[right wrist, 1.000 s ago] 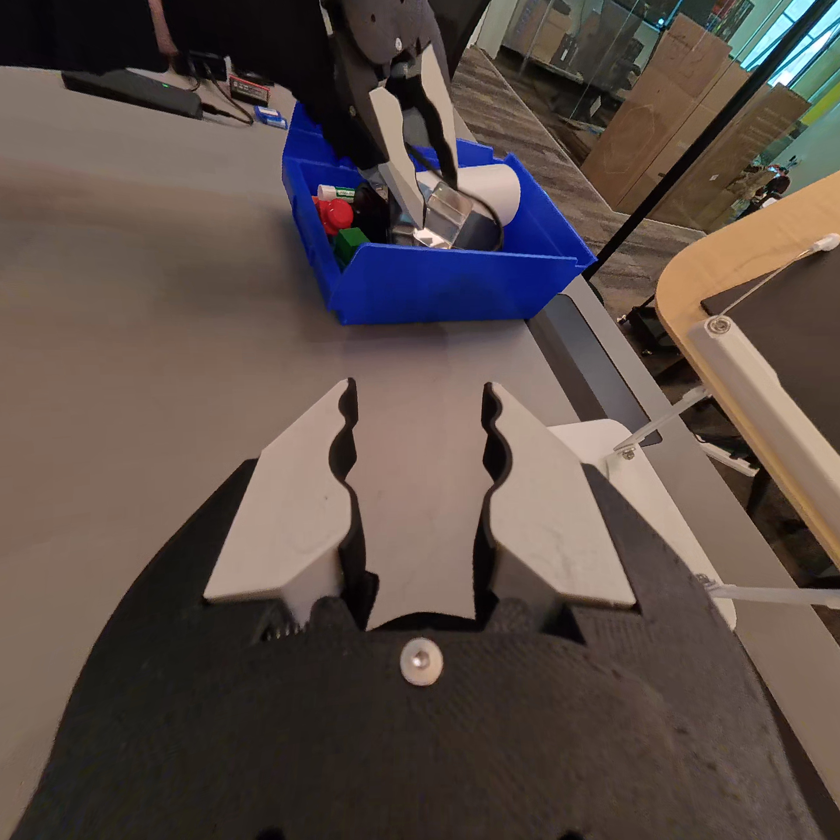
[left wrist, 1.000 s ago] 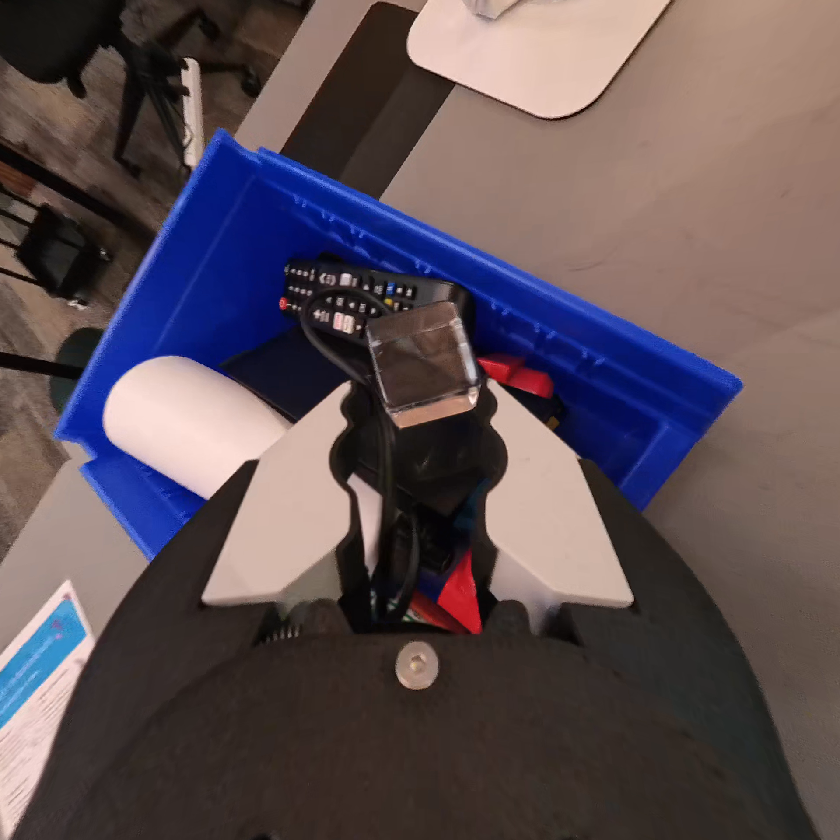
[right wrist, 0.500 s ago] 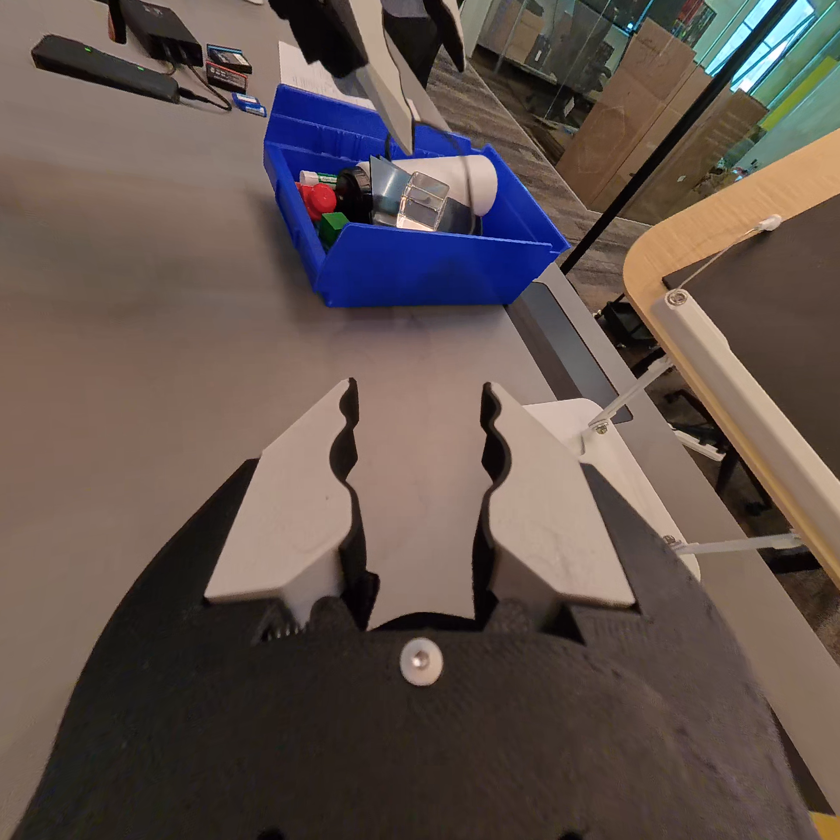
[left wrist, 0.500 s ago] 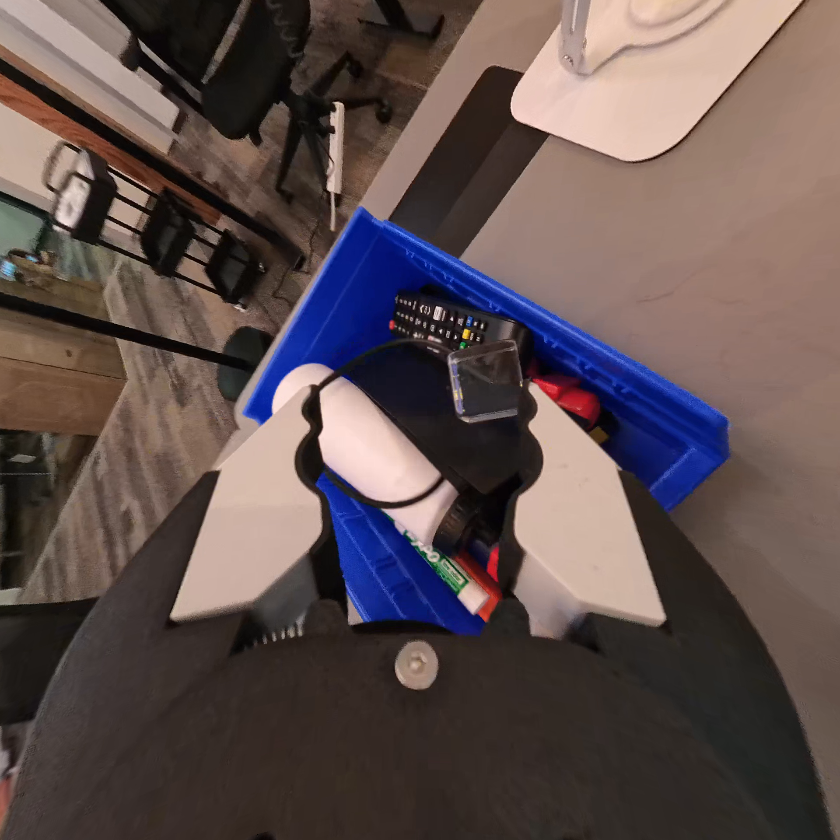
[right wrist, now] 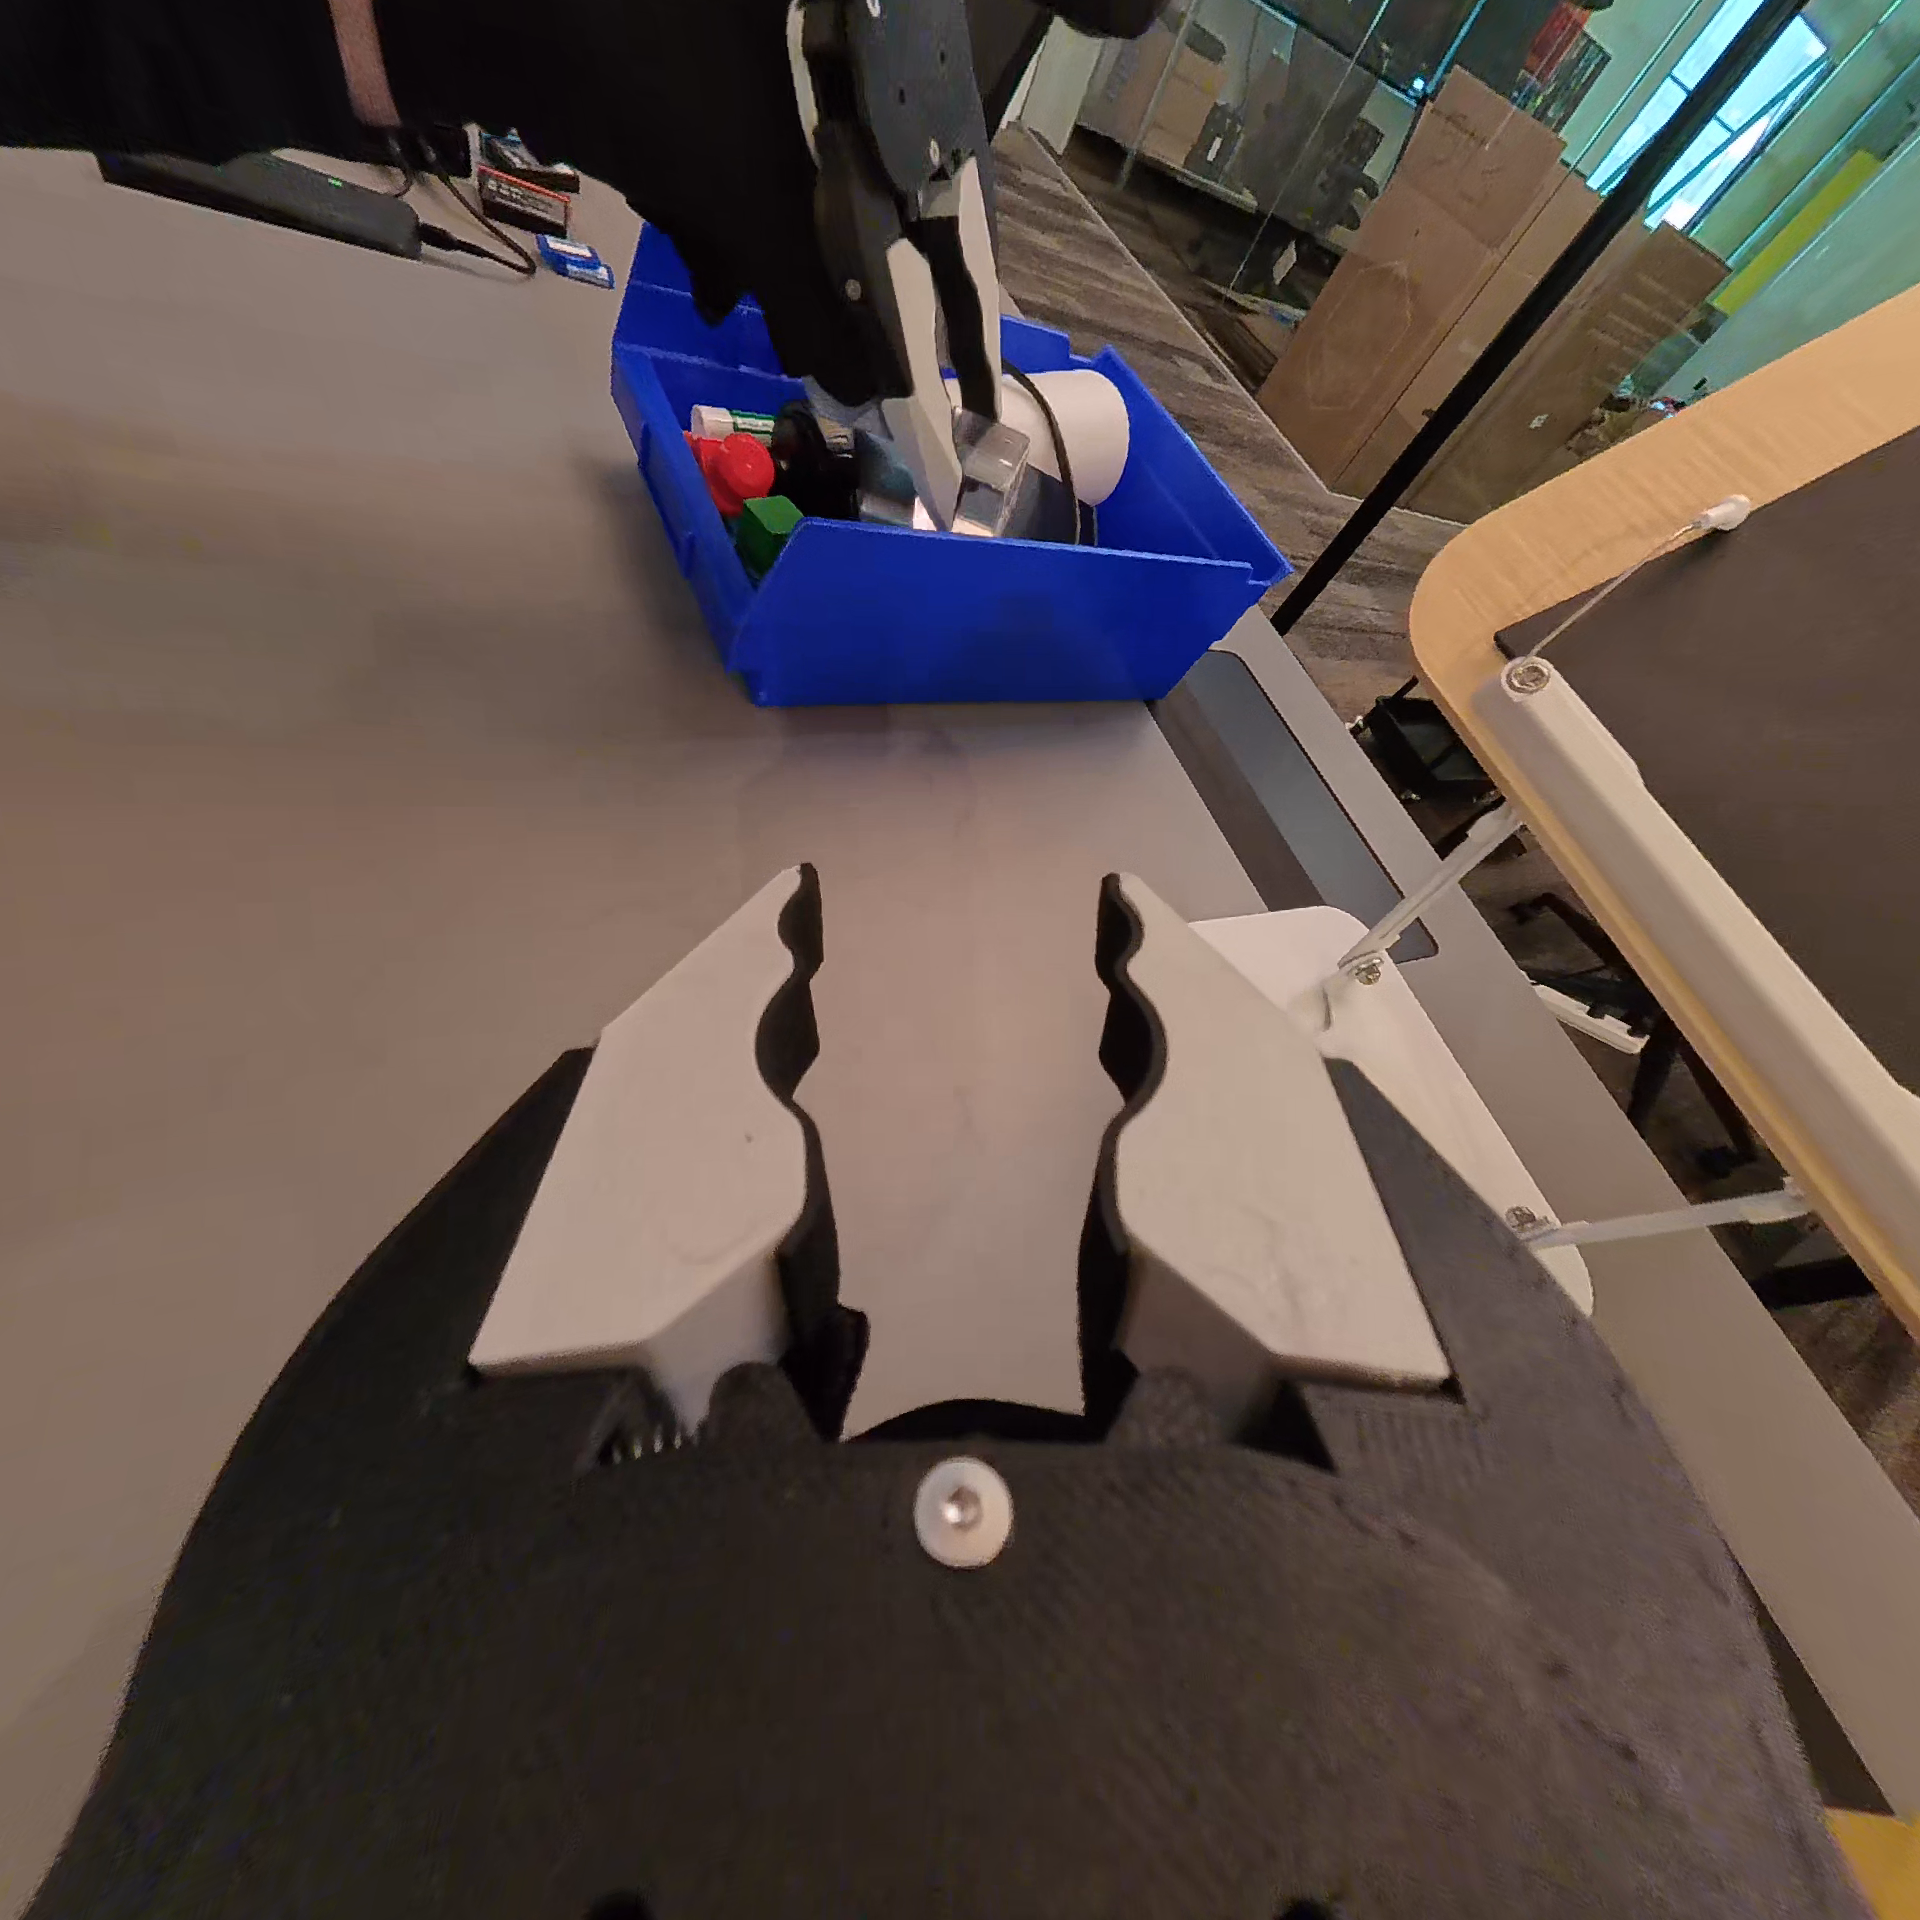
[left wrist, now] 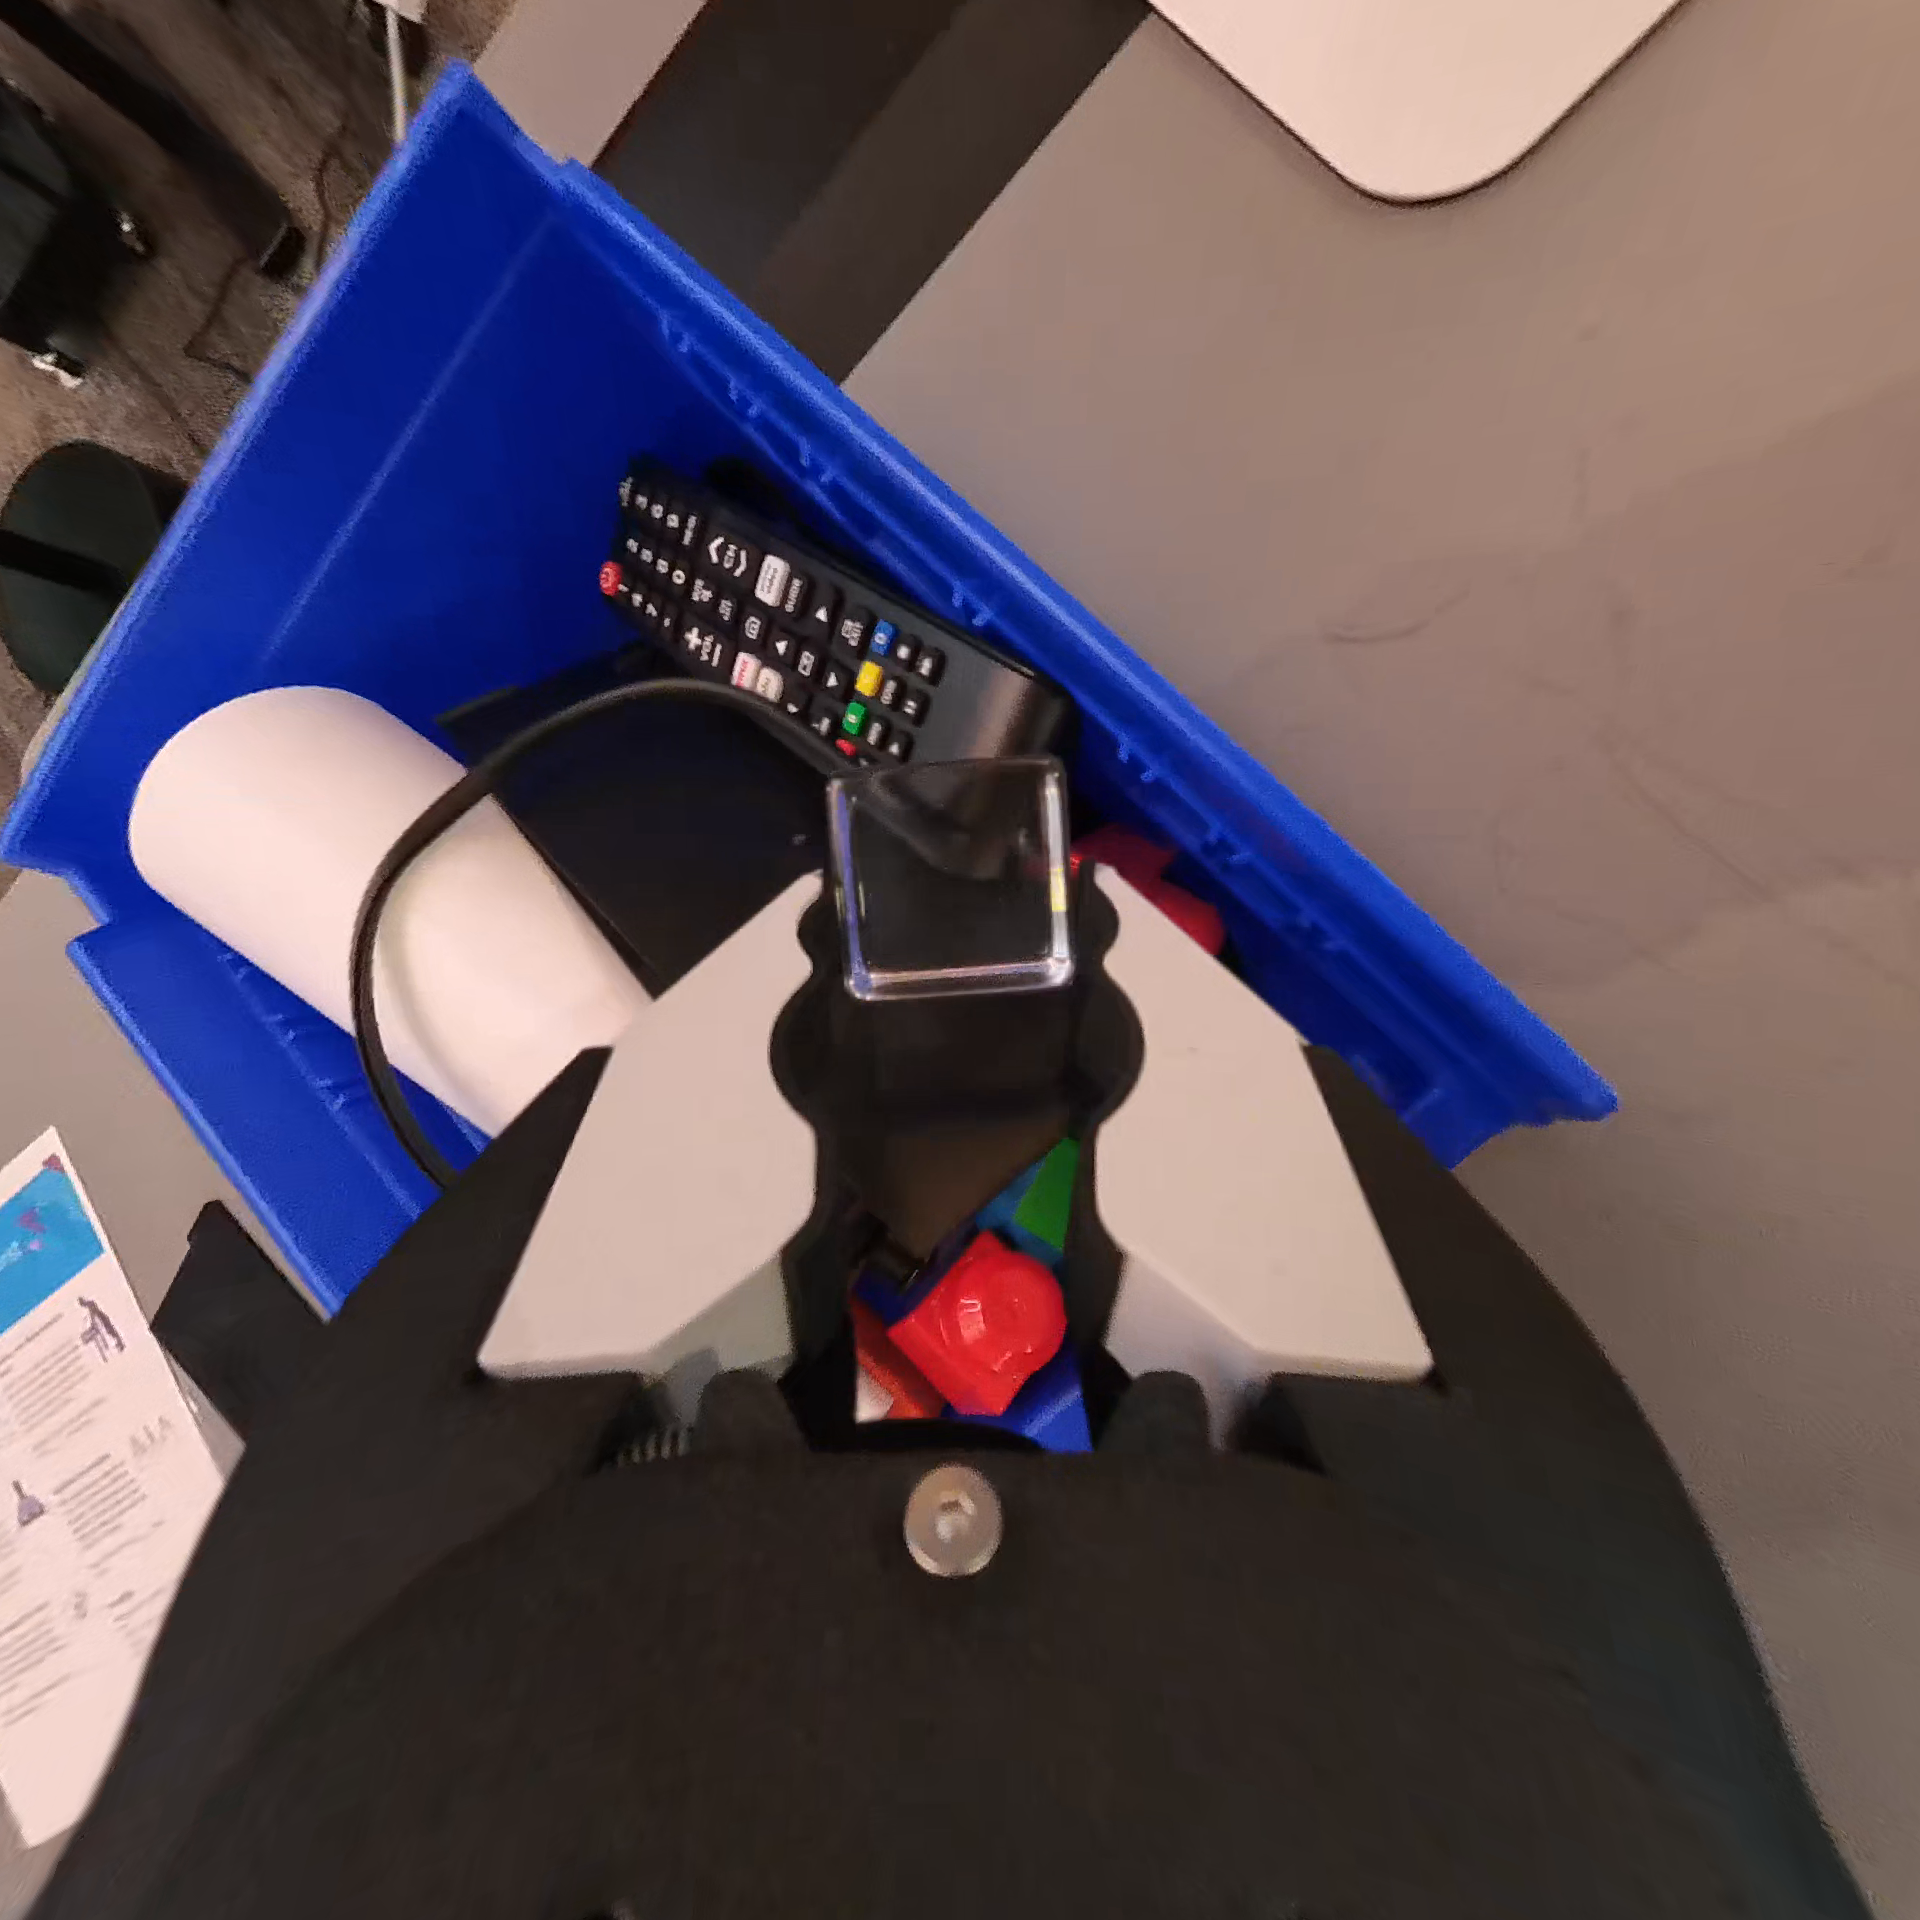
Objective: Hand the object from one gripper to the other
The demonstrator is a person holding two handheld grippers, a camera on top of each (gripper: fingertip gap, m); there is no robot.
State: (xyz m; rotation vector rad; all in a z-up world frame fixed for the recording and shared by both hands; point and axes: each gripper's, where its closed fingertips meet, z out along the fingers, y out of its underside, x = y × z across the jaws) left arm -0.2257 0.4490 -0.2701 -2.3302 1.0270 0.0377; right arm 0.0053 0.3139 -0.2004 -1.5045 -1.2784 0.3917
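1. We have the clear cube right at the tips of our left gripper, inside the blue bin, and from here it sits between the two fingers.
2. Our left claw looks closed in on the cube's sides; the right wrist view shows the same gripper reaching down into the bin with the cube at its tips.
3. We cannot tell whether the cube is lifted clear of the things under it.
4. Just behind the cube in the bin lies a black remote control, against the bin's far wall.
5. To the cube's left in the bin lies a white roll, with a thin black cable looping over it.
6. Nearer to us than the cube, between our left fingers, we see a red block and a green block, both in the bin.
7. Our right gripper is well apart from the bin, over the grey table, fingers spread and holding nothing.
8. Beside the bin's near corner, a printed sheet lies on the table.
9. Beyond the bin sits a white base plate.
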